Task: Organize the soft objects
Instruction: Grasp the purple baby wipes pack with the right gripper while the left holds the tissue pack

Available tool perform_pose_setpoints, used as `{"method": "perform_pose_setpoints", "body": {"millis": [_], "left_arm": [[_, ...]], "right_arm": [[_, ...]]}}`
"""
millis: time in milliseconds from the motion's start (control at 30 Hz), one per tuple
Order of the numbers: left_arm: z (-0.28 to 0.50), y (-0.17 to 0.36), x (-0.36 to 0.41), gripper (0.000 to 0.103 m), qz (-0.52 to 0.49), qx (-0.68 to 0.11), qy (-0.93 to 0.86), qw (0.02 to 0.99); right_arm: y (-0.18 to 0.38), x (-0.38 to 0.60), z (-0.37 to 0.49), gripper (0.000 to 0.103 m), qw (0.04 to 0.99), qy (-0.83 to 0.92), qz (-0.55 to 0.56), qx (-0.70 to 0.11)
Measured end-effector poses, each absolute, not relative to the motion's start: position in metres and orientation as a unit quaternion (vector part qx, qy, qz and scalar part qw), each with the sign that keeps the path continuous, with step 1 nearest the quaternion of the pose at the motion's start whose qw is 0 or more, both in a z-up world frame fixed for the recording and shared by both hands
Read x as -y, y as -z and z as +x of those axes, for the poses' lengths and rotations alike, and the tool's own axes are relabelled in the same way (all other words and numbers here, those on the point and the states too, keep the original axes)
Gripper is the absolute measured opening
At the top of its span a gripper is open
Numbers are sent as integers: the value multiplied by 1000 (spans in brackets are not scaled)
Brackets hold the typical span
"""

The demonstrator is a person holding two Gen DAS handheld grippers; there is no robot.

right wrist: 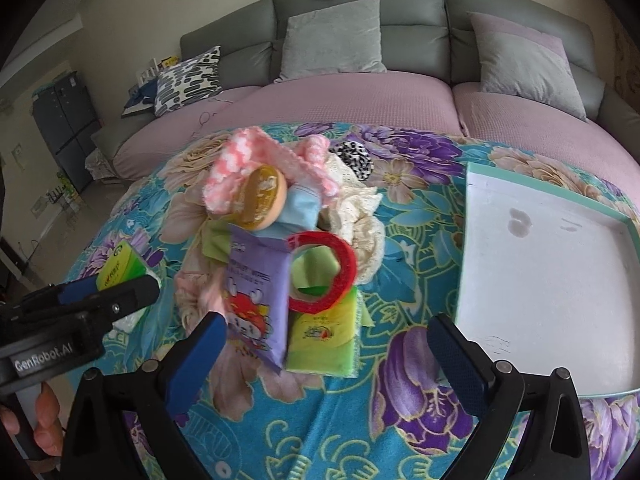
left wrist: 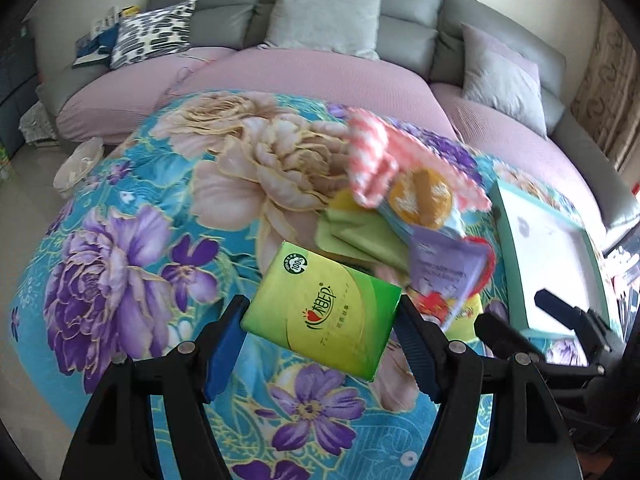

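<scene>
My left gripper [left wrist: 320, 316] is shut on a green tissue pack [left wrist: 324, 310] and holds it above the floral cloth; the pack also shows at the left of the right wrist view [right wrist: 120, 268]. My right gripper [right wrist: 328, 332] is open and empty, just in front of a pile of soft things: a purple wipes pack [right wrist: 256, 296], a red ring [right wrist: 324, 272], a second green tissue pack [right wrist: 324, 344], a pink knit piece [right wrist: 240, 164], a yellow sponge puff [right wrist: 262, 196] and a blue mask [right wrist: 300, 208]. The pile also shows in the left wrist view [left wrist: 420, 208].
A white tray with a teal rim [right wrist: 624, 224] lies on the cloth right of the pile, seen too in the left wrist view [left wrist: 516, 256]. A grey sofa [right wrist: 412, 8] with pink seat covers and cushions stands behind. A leopard-print item [right wrist: 356, 158] lies behind the pile.
</scene>
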State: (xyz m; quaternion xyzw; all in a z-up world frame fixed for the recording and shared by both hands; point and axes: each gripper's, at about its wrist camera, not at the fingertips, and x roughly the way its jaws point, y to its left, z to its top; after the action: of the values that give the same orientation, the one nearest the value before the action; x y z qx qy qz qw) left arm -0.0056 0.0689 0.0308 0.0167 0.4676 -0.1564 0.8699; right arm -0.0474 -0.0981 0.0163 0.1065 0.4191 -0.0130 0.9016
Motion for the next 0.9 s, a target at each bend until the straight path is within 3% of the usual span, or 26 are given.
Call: {"method": "perform_pose_setpoints", "body": {"millis": [100,467,800,900], "left_arm": [[1,-33,-80,74,4,-463,140,875],[12,-22,-100,74,-20,-474,120,872],[14,-15,-99,74,-24,-482,125,867],[15,-14,-98,74,-24,-484,126,866]], "right_arm": [[-14,90,-43,93,901,-2,105,-422],[7,75,-29,51,887,-36,128,-442],[18,77,-18,47,879,-63,163,-444],[20,73,-17,38,877,-73,164,-445]]}}
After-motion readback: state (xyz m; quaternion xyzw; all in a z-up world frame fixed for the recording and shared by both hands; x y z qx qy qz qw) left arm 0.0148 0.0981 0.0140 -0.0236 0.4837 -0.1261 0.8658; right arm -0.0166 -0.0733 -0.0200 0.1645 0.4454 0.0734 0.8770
